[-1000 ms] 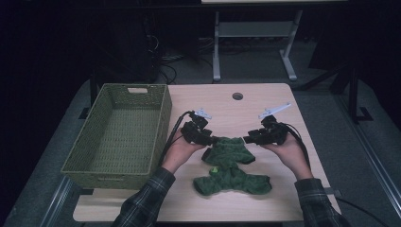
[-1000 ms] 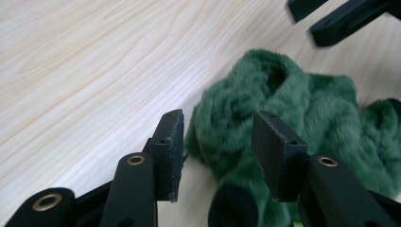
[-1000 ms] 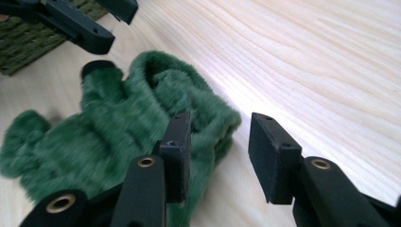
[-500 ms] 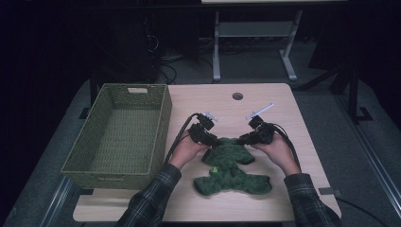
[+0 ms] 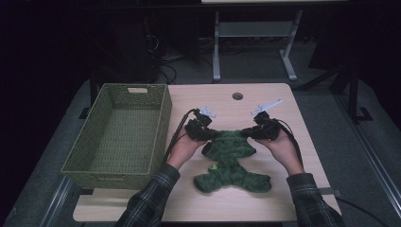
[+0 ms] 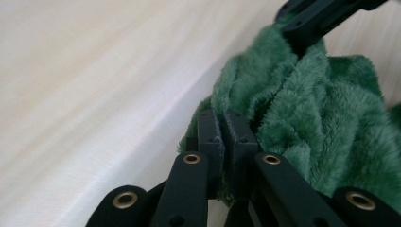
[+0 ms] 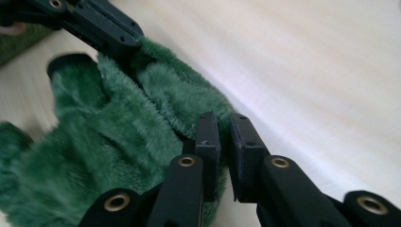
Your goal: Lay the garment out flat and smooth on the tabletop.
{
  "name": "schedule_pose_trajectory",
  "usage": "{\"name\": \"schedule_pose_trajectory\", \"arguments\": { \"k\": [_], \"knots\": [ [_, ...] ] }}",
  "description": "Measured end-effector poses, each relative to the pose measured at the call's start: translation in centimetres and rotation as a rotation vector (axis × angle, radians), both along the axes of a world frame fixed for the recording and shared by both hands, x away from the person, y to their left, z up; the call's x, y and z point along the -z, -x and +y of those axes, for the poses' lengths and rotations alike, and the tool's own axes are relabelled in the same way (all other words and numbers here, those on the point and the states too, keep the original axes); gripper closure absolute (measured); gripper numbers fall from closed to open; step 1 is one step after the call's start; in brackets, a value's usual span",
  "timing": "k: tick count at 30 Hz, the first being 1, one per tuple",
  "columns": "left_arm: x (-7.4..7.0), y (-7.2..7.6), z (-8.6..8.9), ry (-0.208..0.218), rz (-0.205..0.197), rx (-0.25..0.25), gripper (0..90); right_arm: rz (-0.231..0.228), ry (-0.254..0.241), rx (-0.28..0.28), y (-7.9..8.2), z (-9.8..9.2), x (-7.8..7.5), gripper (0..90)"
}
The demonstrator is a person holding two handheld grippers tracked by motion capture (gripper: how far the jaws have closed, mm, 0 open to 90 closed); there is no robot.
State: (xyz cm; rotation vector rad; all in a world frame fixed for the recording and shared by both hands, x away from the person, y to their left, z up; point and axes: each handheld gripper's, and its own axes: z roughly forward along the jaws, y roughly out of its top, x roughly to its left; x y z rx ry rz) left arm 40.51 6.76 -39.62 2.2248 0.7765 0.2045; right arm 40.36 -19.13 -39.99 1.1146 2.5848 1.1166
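At the far left the woven basket (image 5: 120, 135) stands empty by the worktop's (image 5: 283, 101) left edge, so nothing is put away yet. My left claw (image 5: 211, 136) has just been closing and now pinches the far left edge of the green fleece garment (image 5: 231, 163); in the left claw view (image 6: 226, 124) the pile is squeezed between the nearly meeting jaws. The garment lies crumpled mid-worktop, its lower part spread toward me. My right claw (image 5: 247, 134) has likewise just been closing, and in the right claw view (image 7: 222, 127) it nips the far right edge. I judge the grasp done; lifting and shifting is what remains. Bare wood lies beyond the garment. The basket wall stands close to my left hand (image 5: 183, 147), and the right edge is near my right hand (image 5: 283, 150).
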Motion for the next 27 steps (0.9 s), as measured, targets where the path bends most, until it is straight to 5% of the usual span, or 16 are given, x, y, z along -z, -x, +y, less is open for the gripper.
{"name": "schedule_pose_trajectory", "arguments": {
  "k": [3, 8, 13, 18, 22, 27],
  "knots": [
    [-0.3, 0.0, 0.6, 0.022, -0.024, -0.035, 86.5, -0.036, -0.013, 0.009, 0.4, -0.4, -1.0, 82.7],
    [1.6, -0.4, 1.0, 0.001, 0.027, -0.066, 85.8, -0.005, 0.019, 0.011, 0.3, -0.4, 0.4, 82.4],
    [4.4, -0.9, 1.2, -0.059, 0.078, -0.084, 84.5, 0.03, 0.064, 0.008, 0.1, 0.1, 2.7, 82.3],
    [5.4, -1.1, 1.6, -0.128, 0.098, -0.106, 82.0, 0.065, 0.123, 0.028, -0.2, -0.2, 4.3, 80.5],
    [5.7, -1.1, 1.7, -0.116, 0.099, -0.118, 81.8, 0.077, 0.096, 0.051, -0.3, -1.0, 4.7, 73.0],
    [4.5, -1.2, 1.4, -0.079, 0.073, -0.115, 75.0, 0.021, 0.042, 0.081, -0.2, -1.7, 3.5, 66.7]
  ]
}}
